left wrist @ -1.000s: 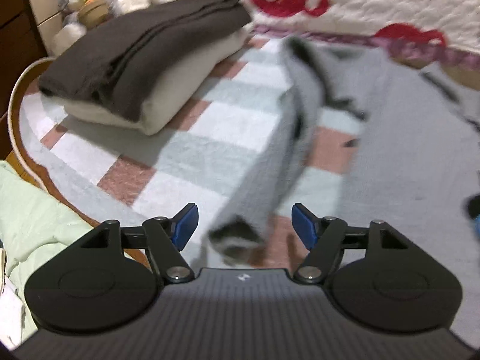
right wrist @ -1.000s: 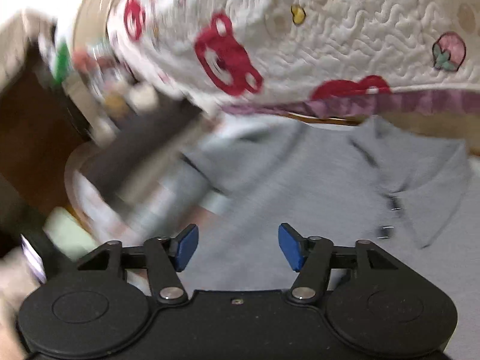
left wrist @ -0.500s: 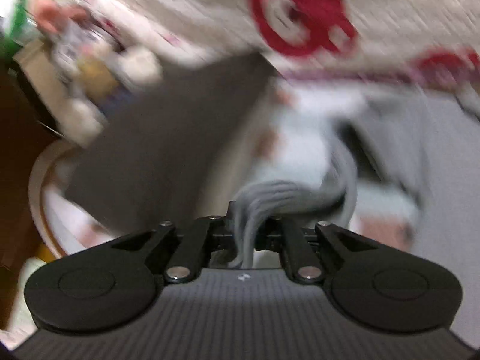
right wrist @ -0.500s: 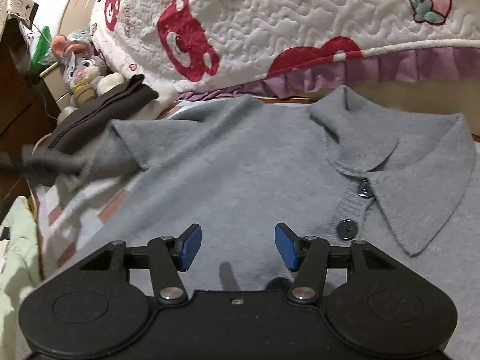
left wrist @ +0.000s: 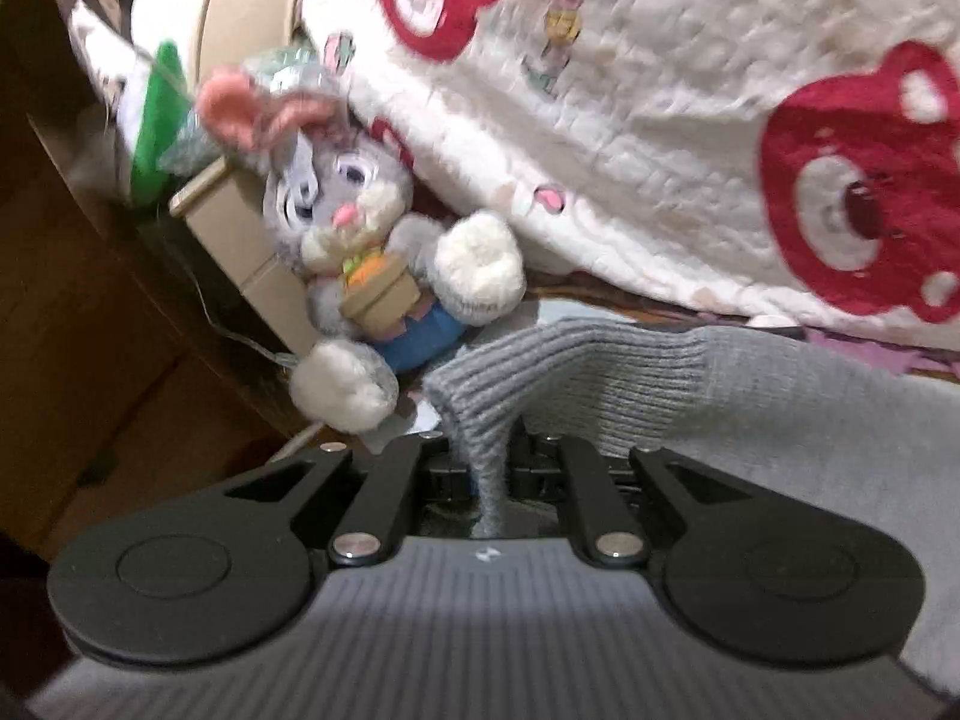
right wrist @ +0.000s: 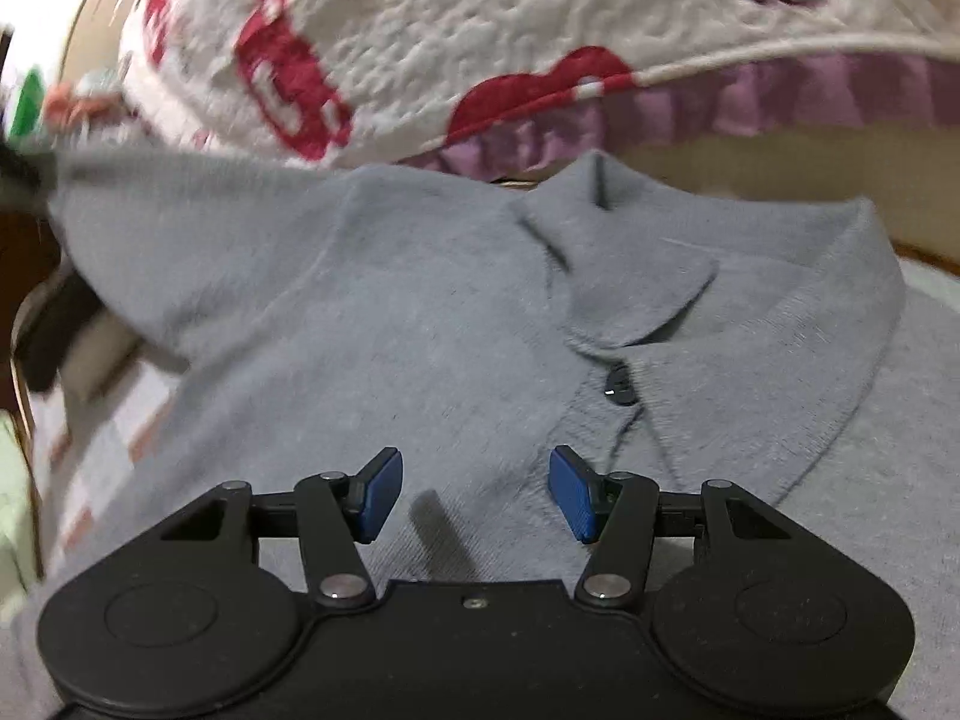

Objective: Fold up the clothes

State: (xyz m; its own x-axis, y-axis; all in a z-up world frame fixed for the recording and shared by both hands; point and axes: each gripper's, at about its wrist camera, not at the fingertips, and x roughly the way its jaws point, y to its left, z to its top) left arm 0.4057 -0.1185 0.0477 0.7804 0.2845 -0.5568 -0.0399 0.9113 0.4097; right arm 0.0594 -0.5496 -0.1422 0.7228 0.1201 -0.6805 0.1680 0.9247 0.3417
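Grey ribbed knit, the cuff of the grey collared sweater's sleeve [left wrist: 576, 372], is clamped between the jaws of the left gripper [left wrist: 489, 468], which have just closed on it, and is raised off the bed. The grey collared sweater [right wrist: 420, 324] lies front-up on the checked bedcover [right wrist: 102, 444], collar toward the white quilt with red bear motifs [right wrist: 420, 48]. The right gripper [right wrist: 474, 492] hovers over the chest near the dark button [right wrist: 618, 390], jaws apart, holding nothing. Judgement: carry the sleeve across the chest taut and level while the right gripper pins the body. The left pads are hidden by the fabric; both views are blurred; the hem and far sleeve are out of frame. A grey plush rabbit [left wrist: 360, 240] sits beyond.
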